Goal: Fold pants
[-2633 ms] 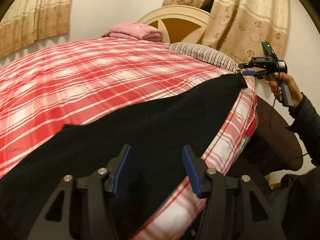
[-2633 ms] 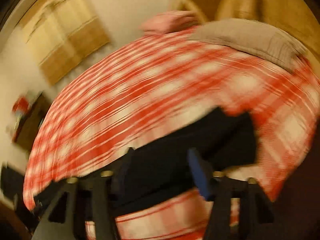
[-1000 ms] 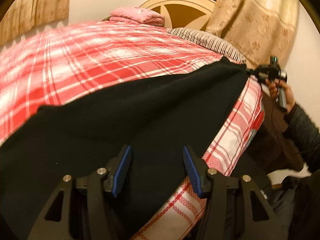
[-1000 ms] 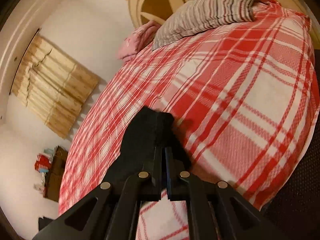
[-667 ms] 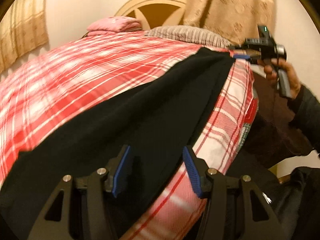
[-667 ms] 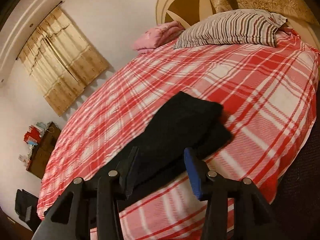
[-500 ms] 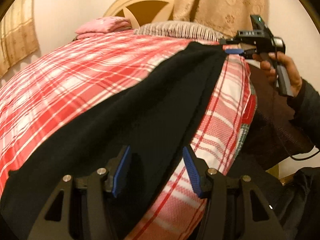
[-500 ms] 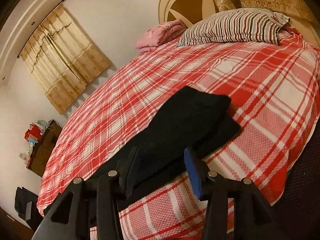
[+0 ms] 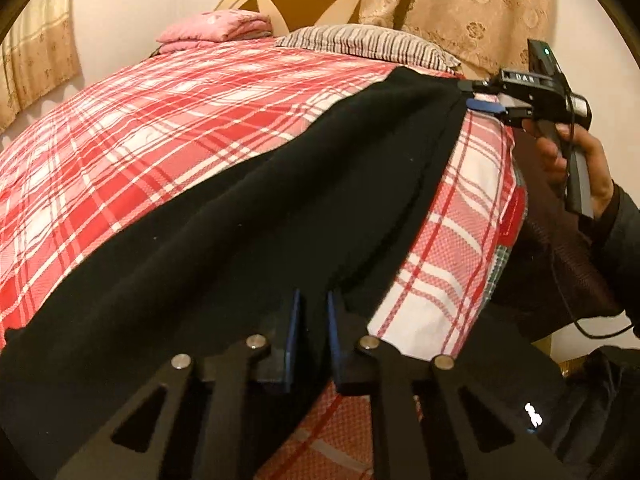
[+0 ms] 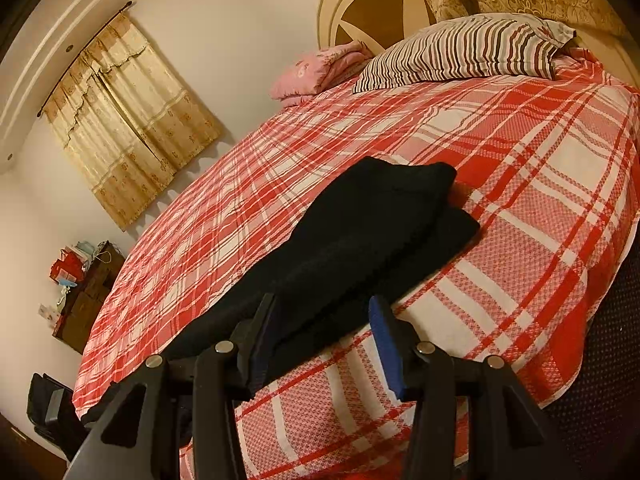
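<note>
Black pants (image 9: 248,216) lie stretched out in a long diagonal band on the red plaid bed (image 9: 160,120). My left gripper (image 9: 312,312) is shut on their near edge, fabric pinched between the blue pads. At the far end, by the bed's right edge, a hand (image 9: 580,168) holds my right gripper (image 9: 476,96) open beside the pants' tip. In the right wrist view the pants (image 10: 360,232) end in a doubled, stepped tip, and the right gripper (image 10: 324,308) stands open over their near edge, its pads off the cloth.
A striped pillow (image 10: 460,56) and a folded pink blanket (image 10: 316,68) lie at the headboard (image 10: 372,8). Curtains (image 10: 128,120) hang on the far wall. A dark cabinet (image 10: 84,292) with clutter stands at left. The bed drops off at the right edge (image 10: 592,320).
My left gripper's jaws have closed on the pants' near edge. My right gripper let go of the pants' tip, opened and drew back; the tip now lies flat on the bed.
</note>
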A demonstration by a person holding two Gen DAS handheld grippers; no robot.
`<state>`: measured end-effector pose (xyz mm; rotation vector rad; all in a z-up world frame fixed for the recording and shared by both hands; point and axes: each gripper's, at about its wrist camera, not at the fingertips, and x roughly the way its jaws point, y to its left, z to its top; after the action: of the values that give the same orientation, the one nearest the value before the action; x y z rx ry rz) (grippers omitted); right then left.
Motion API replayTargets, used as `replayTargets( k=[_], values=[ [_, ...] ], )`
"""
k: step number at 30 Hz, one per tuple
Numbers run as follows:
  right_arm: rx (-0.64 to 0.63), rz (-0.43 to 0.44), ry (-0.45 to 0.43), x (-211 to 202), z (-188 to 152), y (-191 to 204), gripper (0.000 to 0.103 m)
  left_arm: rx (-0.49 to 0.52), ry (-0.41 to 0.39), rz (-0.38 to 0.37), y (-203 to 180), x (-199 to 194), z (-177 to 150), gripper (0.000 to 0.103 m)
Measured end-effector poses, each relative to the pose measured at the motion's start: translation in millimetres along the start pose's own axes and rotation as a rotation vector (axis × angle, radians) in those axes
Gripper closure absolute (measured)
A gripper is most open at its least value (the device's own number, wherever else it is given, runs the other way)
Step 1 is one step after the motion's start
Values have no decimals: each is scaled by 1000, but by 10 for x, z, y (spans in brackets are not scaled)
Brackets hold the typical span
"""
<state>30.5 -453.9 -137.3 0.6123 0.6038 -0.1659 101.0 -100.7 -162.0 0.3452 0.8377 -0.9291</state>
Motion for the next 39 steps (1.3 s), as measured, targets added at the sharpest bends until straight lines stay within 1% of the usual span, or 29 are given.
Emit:
replayTargets(
  k=[1,2,6,9,12,14,15,16,17,19,20,21,22,23,24,25,27,29,30,31,32,33,34,35,36,38,39],
  values=[
    [4,4,-1,0,-1,-4,54,7,1,-2,-19,-7,-2,98],
    [7,6,-3,-28,-24,5,54,11,-4,-8,-29,-27,-3,99],
    [25,26,-22,-77,-30,-40,54,20,-30,-67,-26,-180,-33,100],
    [26,33,-67,-185,-35,-62,54,31,-19,-117,-22,-248,-94,100],
    [26,30,-112,-283,-11,-67,54,59,16,-102,-47,-177,-155,100],
    [23,18,-124,-310,23,-53,52,56,21,-65,-28,-101,-166,94],
    [17,7,-127,-318,51,-46,46,33,20,-73,3,-90,-157,92],
    [10,-3,-128,-324,81,-32,43,9,16,-86,29,-102,-140,90],
    [-2,-20,-129,-330,125,-15,43,-7,12,-84,46,-138,-112,86],
    [-40,-58,-134,-339,235,3,43,10,-27,-55,65,-272,-81,65],
    [-60,-94,-141,-345,294,0,43,21,-64,-37,86,-382,-57,61],
    [-68,-130,-148,-346,332,-4,43,23,-88,-28,112,-463,-37,52],
    [-71,-177,-153,-336,399,-41,43,20,-108,-25,150,-531,-18,47],
    [-66,-193,-147,-319,447,-81,43,12,-135,-19,210,-610,7,44],
    [-48,-198,-137,-290,505,-154,43,3,-151,-6,274,-654,30,38],
    [-29,-205,-136,-268,552,-220,43,-7,-158,24,348,-675,61,34],
    [-5,-215,-114,-174,643,-339,43,-40,-158,86,523,-653,100,32],
    [27,-193,-83,-95,678,-405,43,-99,-141,119,710,-570,105,32],
    [47,-163,-53,-30,700,-449,47,-132,-126,133,802,-518,90,32],
    [52,-155,-38,5,705,-460,62,-168,-105,145,898,-448,68,32],
    [48,-148,-17,44,703,-454,71,-200,-83,155,989,-370,37,32],
    [36,-138,2,72,683,-434,87,-221,-64,164,1052,-320,-8,32],
    [26,-136,2,66,669,-416,95,-244,-42,187,1118,-255,-35,32],
    [10,-141,-1,51,650,-384,96,-261,-30,216,1168,-206,-58,32],
    [-6,-149,-9,13,630,-346,97,-272,-27,228,1195,-185,-74,32],
    [-16,-153,-39,-122,594,-304,97,-285,-33,222,1211,-201,-93,32],
    [-17,-165,-60,-217,577,-300,97,-276,-30,229,1197,-197,-96,32]
  ],
)
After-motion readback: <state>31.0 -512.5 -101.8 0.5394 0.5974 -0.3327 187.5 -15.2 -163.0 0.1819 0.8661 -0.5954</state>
